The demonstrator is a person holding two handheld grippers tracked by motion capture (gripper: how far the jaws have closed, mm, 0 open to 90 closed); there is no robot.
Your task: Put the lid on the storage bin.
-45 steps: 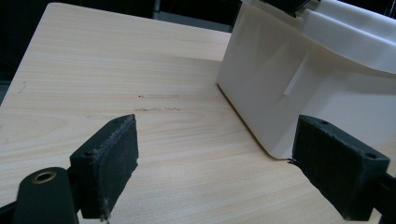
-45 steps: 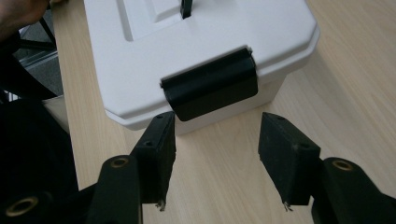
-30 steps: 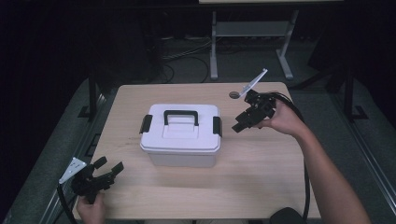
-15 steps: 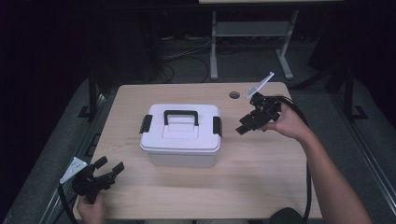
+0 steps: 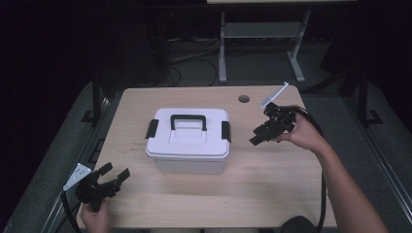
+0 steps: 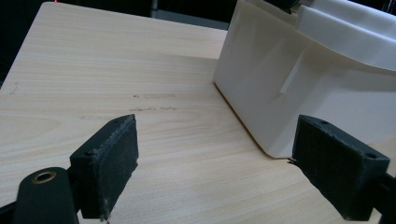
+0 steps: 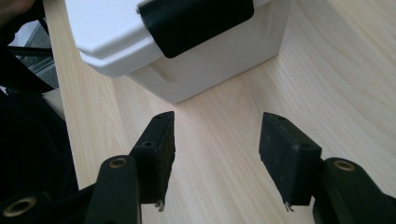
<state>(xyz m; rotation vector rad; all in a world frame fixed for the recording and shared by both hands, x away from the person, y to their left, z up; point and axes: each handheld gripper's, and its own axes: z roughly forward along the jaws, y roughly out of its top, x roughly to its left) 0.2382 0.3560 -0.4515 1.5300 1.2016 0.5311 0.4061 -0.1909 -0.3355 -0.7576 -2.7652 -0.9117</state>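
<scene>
Since the earlier frame the right gripper has come down and in toward the right end of the box, while the left gripper has kept its place near the table's front left corner.

The wooden table carries a white plastic storage box slightly left of its middle, well clear of every edge. The box is rectangular, with a white lid, a black carry handle lying flat across the lid's top, and a black latch on each short end.

The person's right forearm reaches in from the front right corner, hand raised above the table, with the right gripper pointing toward the box's right-hand latch. Its jaws stand apart with nothing between them, near the box but not touching it. In the right gripper view the latch sits just ahead of the jaws.

The left hand sits at the table's front edge, its gripper angled toward the box's front left corner, jaws wide apart over bare wood.
</scene>
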